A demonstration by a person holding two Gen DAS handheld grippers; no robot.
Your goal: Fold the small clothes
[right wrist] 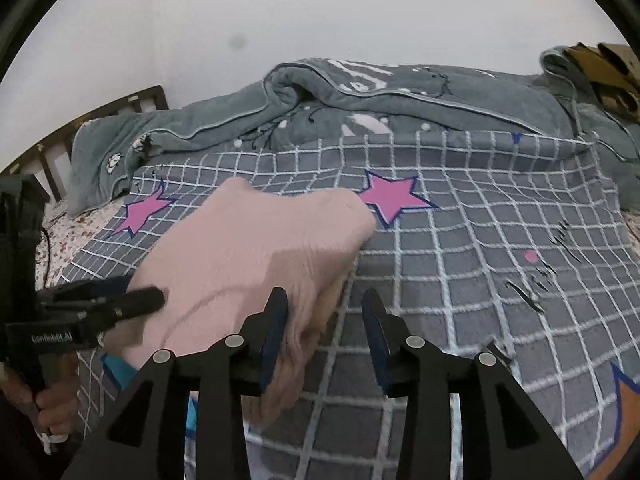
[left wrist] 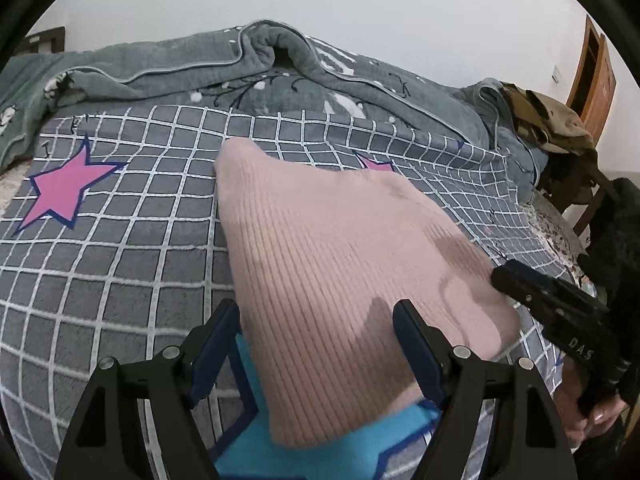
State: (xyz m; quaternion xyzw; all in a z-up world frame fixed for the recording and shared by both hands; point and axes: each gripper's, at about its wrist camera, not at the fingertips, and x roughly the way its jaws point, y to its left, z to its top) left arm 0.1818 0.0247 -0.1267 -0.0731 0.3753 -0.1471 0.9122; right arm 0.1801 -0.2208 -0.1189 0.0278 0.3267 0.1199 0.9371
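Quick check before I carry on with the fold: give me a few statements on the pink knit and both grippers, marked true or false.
1. The pink knit garment lies on a grey checked blanket. True.
2. The right gripper is clamped on the garment. False: its jaws stand apart, the garment's edge beside one finger, with nothing pinched.
3. The left gripper is open, over the garment's near end. True.
4. The stars on the blanket near the garment are green. False: the stars are pink.
5. A rumpled grey-green quilt lies beyond the blanket. True.
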